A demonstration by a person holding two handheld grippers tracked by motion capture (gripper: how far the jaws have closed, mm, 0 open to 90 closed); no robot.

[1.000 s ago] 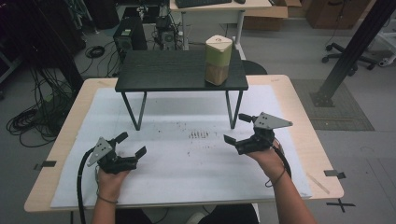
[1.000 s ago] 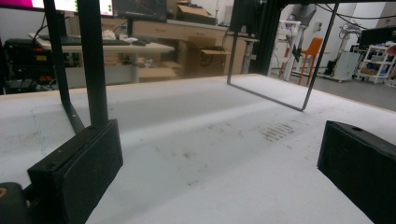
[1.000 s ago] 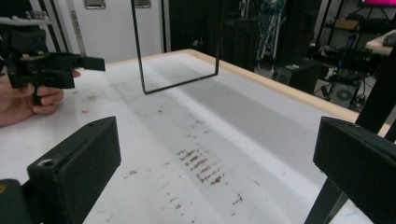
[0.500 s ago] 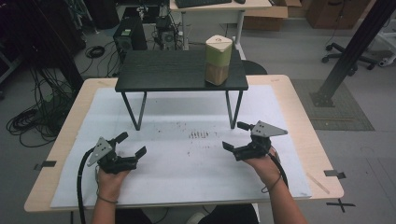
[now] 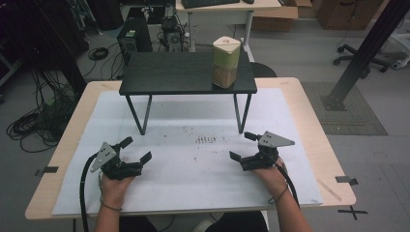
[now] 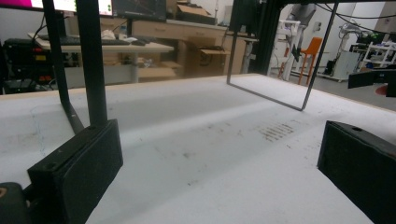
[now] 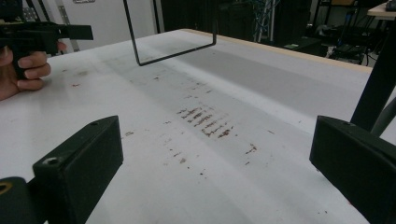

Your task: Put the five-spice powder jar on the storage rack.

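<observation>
Table (image 5: 309, 121) is covered by a white sheet (image 5: 193, 164), probably to protect the top; faint brown marks (image 5: 207, 139) sit mid-sheet. A small black stand (image 5: 183, 72) straddles the far half of the sheet on thin wire legs, which leaves open floor underneath and a raised deck on top. The thing nearest to being in play, a tan lidded canister (image 5: 226, 62), stands upright on the stand's right end, well apart from both grippers.

Both hands rest low on the near half of the sheet, forearms coming in from the near edge, looks like a ready pose. Left gripper (image 5: 136, 150) points forward and slightly right, its jaws spread wide with nothing between them. Right gripper (image 5: 246, 146) points forward-left toward the marks; its jaws have just been closing a touch yet stand wide apart, bare sheet between them.
</observation>
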